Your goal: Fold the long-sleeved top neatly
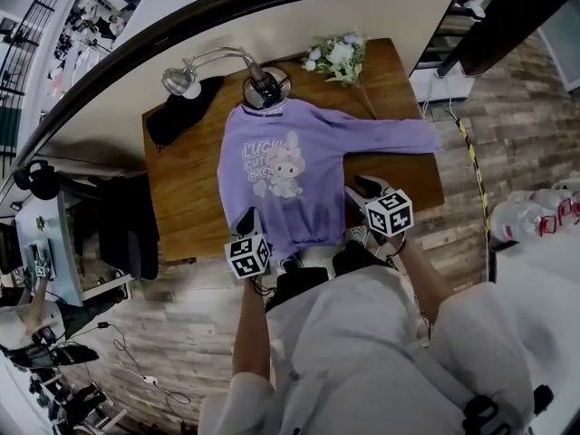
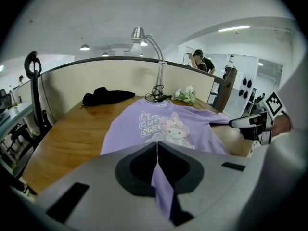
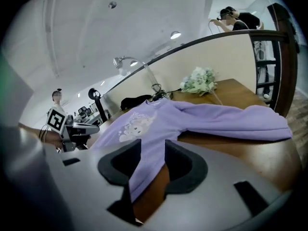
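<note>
The long-sleeved top point(image 1: 290, 166) lay flat at the centre of the table point(image 1: 181, 198), one sleeve point(image 1: 399, 137) stretched toward 3 o'clock. The left gripper point(image 2: 157, 150) pinched its hem point(image 1: 299, 238). The right gripper point(image 3: 148, 153) stood with jaws apart, unclamped. A one-sided pull could skew the hem. Only the left gripper view showed that pinch.

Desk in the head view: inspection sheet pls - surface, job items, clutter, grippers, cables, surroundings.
Surface: wooden desk, no spills seen.
Job's things: purple top flat, print up, one sleeve stretched sideways.
Clutter: lamp, black cloth, flowers.
Grippers: left gripper shut on the top's near edge; right gripper open, fabric edge between jaws.
Cables: cord coiled at lamp base; wires on floor.
Surroundings: partition, bottles.
</note>
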{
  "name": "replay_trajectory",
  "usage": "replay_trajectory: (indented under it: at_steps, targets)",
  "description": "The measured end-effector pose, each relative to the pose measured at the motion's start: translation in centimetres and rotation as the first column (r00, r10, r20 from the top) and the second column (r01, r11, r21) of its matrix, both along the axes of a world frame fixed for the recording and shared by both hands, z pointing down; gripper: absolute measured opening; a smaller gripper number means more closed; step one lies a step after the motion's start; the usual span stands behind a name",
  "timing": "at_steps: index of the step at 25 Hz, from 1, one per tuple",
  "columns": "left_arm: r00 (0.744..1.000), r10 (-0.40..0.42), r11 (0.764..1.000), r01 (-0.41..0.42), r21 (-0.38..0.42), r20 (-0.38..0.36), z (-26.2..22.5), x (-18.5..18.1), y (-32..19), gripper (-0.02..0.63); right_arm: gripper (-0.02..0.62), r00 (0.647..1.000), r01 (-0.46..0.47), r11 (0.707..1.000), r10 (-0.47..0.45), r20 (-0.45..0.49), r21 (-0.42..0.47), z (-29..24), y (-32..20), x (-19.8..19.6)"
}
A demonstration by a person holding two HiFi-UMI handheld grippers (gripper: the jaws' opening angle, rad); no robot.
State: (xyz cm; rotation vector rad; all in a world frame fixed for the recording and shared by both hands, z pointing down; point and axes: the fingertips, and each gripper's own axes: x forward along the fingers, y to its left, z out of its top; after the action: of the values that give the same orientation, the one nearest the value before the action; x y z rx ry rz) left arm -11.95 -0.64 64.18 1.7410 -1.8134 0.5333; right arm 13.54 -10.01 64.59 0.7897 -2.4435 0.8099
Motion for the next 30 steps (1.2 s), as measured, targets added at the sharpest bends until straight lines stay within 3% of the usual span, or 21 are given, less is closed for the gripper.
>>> replay_trajectory:
  at_steps: [8,13,19,22,30]
  targets:
    - [0.998,0.034,0.999,-0.034,-0.005,-0.051,1.9,-10.7,3.7,0.025,0.16,0.989,0.045,0.999,-0.044,-0.144,0.0,2.3,7.0,-10.9]
    - [0.992,0.087,0.996,-0.088,-0.011,-0.09,3.7,-14.7,5.0,0.025,0.15,0.97,0.013,1.0,-0.016,-0.241,-0.015,5.0,9.6,-14.2]
    - [0.979,0.139,0.989,-0.144,-0.02,-0.149,5.1,-16.7,6.9,0.026,0.15,0.918,-0.033,0.999,0.031,-0.395,0.002,7.4,11.1,-13.4]
    - [0.97,0.174,0.983,-0.181,-0.025,-0.169,5.4,-16.2,8.4,0.026,0.138,0.903,-0.06,0.998,0.059,-0.426,0.012,7.4,11.2,-12.5]
    - [0.951,0.208,0.977,-0.214,-0.001,-0.229,6.1,-13.5,13.5,0.032,0.144,0.89,-0.019,1.0,0.018,-0.455,0.003,7.7,10.9,-11.9]
